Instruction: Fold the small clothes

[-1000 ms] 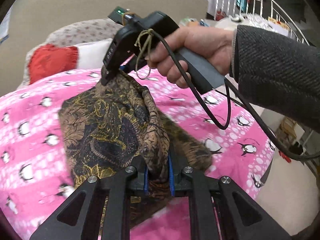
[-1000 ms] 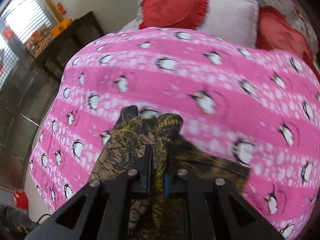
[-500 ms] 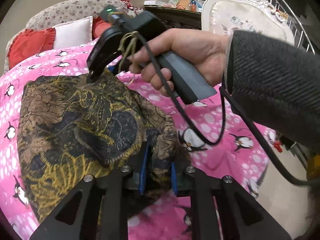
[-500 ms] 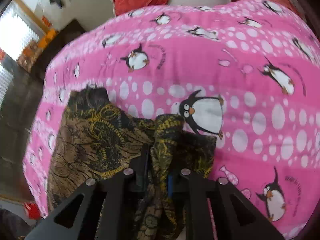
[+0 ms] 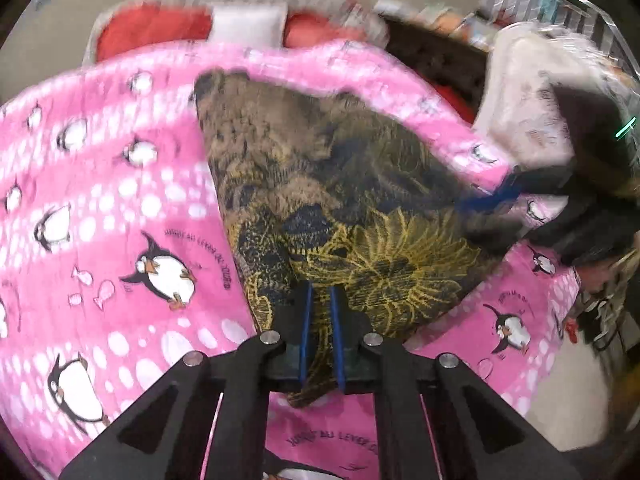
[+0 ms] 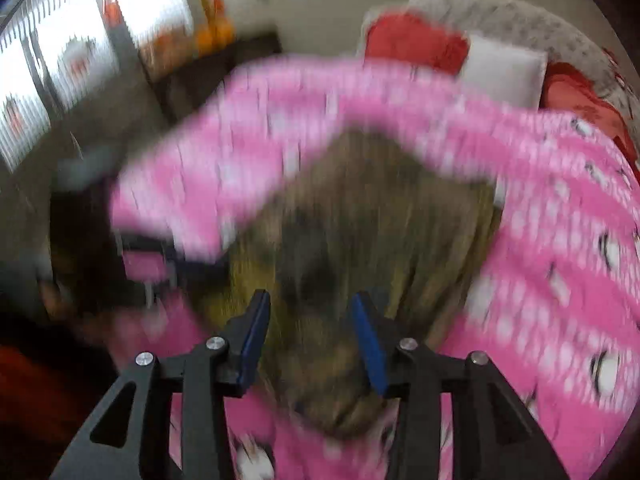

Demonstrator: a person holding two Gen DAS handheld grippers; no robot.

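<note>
A small brown and black garment with a yellow floral print point(image 5: 340, 200) lies spread on the pink penguin blanket point(image 5: 120, 208). My left gripper point(image 5: 320, 300) is shut on the garment's near edge, cloth pinched between its blue pads. My right gripper point(image 6: 312, 312) is open, its blue pads wide apart just above the garment point(image 6: 360, 232), which looks blurred from motion. The right gripper also shows blurred at the right of the left wrist view point(image 5: 500, 196), beside the garment's right corner.
Red and white pillows point(image 5: 248, 26) lie at the head of the bed against a grey headboard. A white chair point(image 5: 520, 92) and a metal rack stand to the right. A dark cabinet point(image 6: 208, 68) and a bright window are to the left.
My right gripper has opened and let go of the garment and is moving fast. The garment now lies spread flatter on the blanket. My left gripper still holds its edge.
</note>
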